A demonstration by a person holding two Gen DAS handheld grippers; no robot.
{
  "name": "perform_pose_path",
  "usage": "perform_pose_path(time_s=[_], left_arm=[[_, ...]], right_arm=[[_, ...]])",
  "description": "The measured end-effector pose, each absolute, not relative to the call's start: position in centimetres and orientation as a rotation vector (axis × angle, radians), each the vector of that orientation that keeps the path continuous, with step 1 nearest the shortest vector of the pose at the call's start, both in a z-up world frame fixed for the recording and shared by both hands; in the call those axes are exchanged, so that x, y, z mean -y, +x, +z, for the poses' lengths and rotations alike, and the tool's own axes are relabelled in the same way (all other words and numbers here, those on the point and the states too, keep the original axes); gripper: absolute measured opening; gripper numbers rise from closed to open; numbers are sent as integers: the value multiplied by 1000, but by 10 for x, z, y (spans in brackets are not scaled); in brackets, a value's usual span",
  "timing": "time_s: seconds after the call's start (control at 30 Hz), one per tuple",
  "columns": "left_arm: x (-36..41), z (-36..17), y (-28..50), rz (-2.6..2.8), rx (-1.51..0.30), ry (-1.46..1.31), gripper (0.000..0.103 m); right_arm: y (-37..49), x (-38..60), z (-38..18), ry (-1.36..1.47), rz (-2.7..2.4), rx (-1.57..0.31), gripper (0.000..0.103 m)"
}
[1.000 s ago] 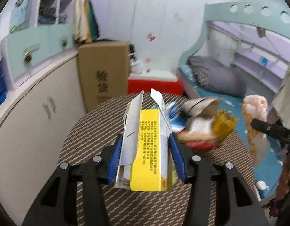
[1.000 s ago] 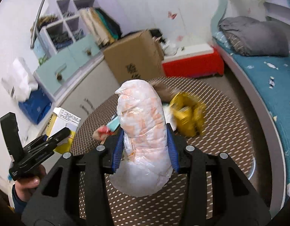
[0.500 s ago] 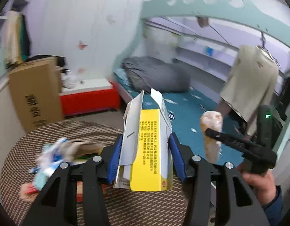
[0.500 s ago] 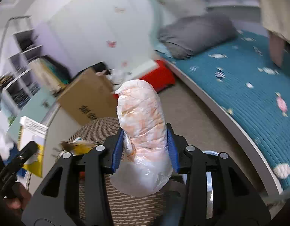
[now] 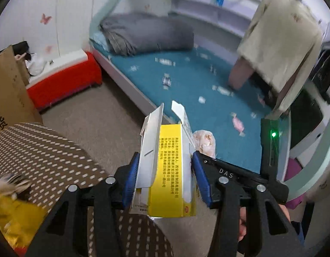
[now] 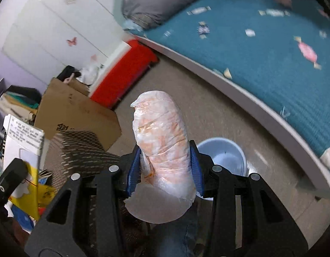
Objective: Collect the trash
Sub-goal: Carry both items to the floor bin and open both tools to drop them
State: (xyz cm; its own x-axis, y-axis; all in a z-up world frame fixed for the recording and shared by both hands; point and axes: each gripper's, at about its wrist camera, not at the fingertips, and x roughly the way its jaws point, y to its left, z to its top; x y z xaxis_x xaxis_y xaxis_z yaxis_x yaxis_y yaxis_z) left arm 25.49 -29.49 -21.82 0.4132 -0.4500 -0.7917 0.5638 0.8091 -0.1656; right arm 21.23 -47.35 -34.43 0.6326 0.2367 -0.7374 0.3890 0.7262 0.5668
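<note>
Left gripper [image 5: 164, 178], blue pads closed on a yellow-and-white carton [image 5: 167, 171] with open top flaps, held beyond the edge of the round patterned table [image 5: 47, 156]. Right gripper [image 6: 165, 171], pads closed on a crumpled orange-stained plastic bag [image 6: 162, 143], held above the floor just left of a pale blue bin [image 6: 225, 156].

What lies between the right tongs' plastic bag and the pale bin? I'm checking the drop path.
Nothing: in the right wrist view the plastic bag in the right tongs overlaps the bin, which stands on bare floor.
</note>
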Motion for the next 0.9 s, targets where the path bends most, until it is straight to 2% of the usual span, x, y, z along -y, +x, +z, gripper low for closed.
perform_pose_path(time_s=[0.27,0.33,0.37,0.4,0.6,0.63,0.77,0.9], left_arm=[[348,-286,298,-617,-1142,330,52],[357,-293,304,-614,-1161,367,64],[357,-293,306,-601,-1151,381,79],[359,-292,307,-594,-1139,393,82],[351,-283,303,-587,-1105,364,84],[348,-281,300,-588,-1101,352,84],[329,-269,296,-588,-1070,300,85],[312,-252,283,-581,-1036,280,85]], right_arm=[[231,486,-398,877,-125,-983,47],[233,491,-410,910,-138,-1000,58],[233,493,-415,918,-146,-1011,64],[234,494,-420,927,-144,-1018,66],[225,495,-417,917,-172,-1010,81],[221,495,-414,907,-180,-1003,87],[209,492,-400,876,-199,-976,95],[194,485,-374,830,-221,-936,97]])
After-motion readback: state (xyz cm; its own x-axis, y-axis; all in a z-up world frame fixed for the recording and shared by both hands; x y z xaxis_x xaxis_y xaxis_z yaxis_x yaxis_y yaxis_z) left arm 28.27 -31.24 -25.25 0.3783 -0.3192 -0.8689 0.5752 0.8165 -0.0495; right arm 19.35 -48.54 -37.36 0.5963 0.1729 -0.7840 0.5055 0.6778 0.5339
